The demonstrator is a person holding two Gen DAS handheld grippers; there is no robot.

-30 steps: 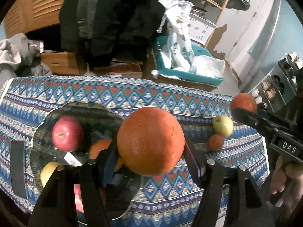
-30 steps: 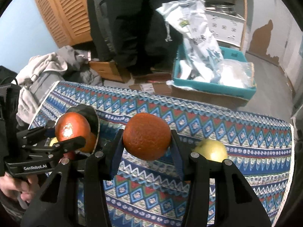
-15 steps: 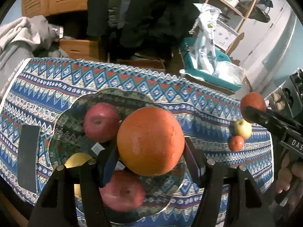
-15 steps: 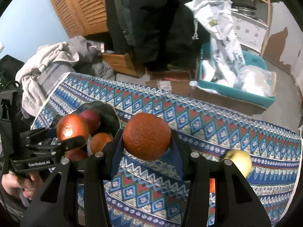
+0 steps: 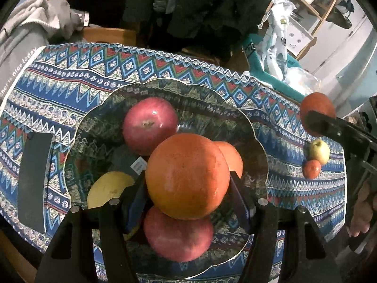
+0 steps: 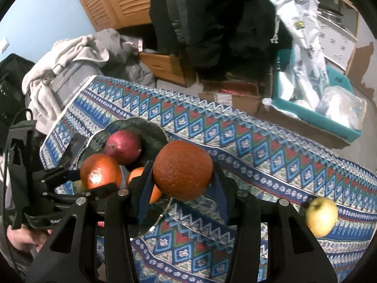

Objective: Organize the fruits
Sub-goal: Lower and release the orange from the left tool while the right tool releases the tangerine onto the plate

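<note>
Two tongs each clamped on an orange, left tongs (image 5: 187,186) over bowl (image 5: 256,141), right tongs (image 6: 182,178) beside it

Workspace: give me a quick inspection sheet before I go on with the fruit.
Surface: table under a patterned tablecloth.
Job's things: glass bowl holds two red apples, a yellow fruit and an orange. A yellow-green apple and a small mandarin lie on the cloth.
Clutter: dark flat object left of the bowl.
Grippers: left tool grips a large orange above the bowl; right tool grips a darker orange.
Cables: thin black cable by the left tool.
Surroundings: teal bin with bags, cardboard boxes, piled clothes, louvred doors.
</note>
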